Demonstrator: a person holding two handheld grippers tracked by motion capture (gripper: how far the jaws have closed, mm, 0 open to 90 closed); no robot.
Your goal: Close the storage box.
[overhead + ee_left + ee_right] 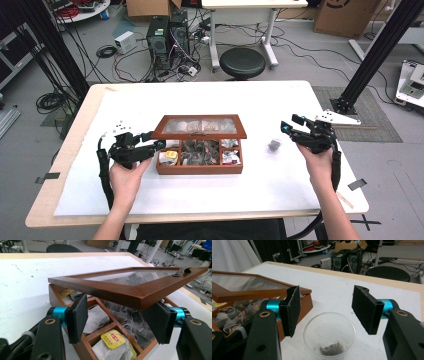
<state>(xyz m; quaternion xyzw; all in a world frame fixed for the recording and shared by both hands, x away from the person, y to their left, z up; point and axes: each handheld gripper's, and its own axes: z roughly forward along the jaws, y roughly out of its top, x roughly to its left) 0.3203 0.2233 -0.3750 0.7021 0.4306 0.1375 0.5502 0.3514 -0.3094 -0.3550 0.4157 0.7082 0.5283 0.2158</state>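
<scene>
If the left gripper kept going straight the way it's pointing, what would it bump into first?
Probably the wooden tea box. The left gripper points at its near corner, open fingers either side, under the half-raised glass lid. The lid's edge hangs very close above, so that might touch first; the depth is hard to judge.

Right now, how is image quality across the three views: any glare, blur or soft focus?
High view: soft and low in detail, with even lighting. Left gripper view: sharp on the tea box, whose glass lid reflects the room. Right gripper view: crisp on the clear plastic cup; the background is slightly softer.
</scene>
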